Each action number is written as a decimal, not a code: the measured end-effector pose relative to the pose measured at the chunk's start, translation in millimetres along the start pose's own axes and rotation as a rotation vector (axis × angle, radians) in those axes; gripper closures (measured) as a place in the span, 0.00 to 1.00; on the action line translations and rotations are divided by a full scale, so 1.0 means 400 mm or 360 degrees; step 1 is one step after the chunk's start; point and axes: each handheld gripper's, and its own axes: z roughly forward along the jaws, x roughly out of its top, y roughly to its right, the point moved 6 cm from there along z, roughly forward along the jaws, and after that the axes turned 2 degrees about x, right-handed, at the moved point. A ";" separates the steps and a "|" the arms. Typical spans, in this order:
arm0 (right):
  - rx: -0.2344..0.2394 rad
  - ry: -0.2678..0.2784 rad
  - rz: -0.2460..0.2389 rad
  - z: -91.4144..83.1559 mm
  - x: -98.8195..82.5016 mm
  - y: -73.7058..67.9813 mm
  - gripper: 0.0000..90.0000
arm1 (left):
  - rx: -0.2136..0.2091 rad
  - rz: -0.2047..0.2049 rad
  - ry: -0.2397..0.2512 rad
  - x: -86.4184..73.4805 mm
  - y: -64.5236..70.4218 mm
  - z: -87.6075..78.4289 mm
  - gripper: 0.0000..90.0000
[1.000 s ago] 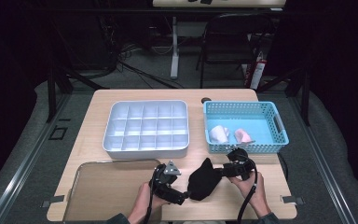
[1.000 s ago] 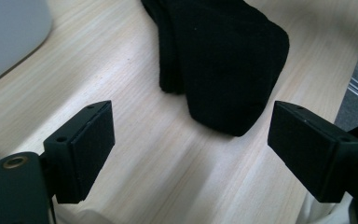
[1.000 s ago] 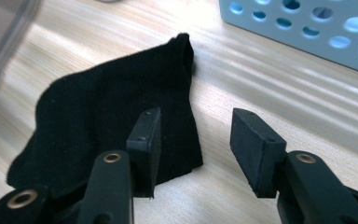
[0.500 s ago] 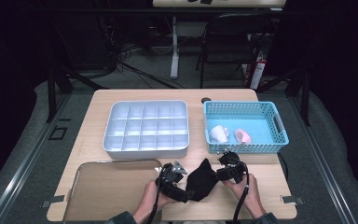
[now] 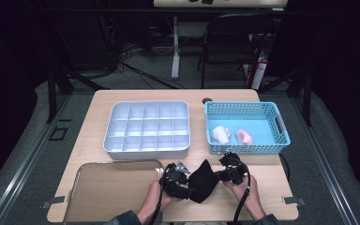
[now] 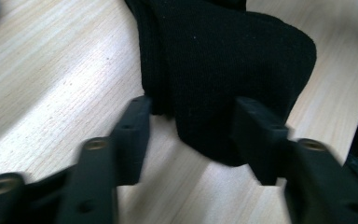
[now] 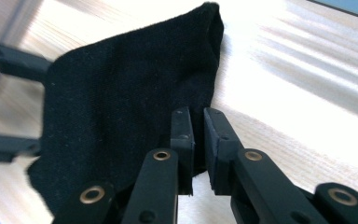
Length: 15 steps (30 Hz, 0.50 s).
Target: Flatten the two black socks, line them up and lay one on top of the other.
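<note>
Black sock [image 5: 202, 180] is pinched at its edge by closed right gripper [image 7: 198, 135]; left gripper [image 6: 191, 126] is spread wide around the sock's other end, nothing clamped.

Both grippers are black: the left gripper [image 6: 191, 135] has flat rectangular fingers [image 6: 130, 135] on linkage arms with brass-coloured rivets, the right gripper [image 7: 198, 144] the same, each trailing a black cable, beside dark sleeve cuffs.
</note>
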 end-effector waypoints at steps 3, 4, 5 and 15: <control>-0.0038 0.0059 -0.0034 -0.025 0.006 -0.014 0.93 | -0.0020 -0.0004 0.0010 -0.002 -0.002 0.002 0.75; -0.0040 0.0089 -0.0038 -0.036 0.010 -0.019 0.93 | -0.0025 -0.0010 0.0012 -0.003 -0.002 0.003 0.79; -0.0062 0.0122 -0.0056 -0.047 0.013 -0.021 0.93 | -0.0027 -0.0015 0.0020 -0.004 -0.002 0.005 0.82; -0.0149 0.0255 -0.0108 -0.128 0.020 -0.034 0.93 | -0.0046 -0.0001 0.0030 -0.004 0.003 0.007 0.94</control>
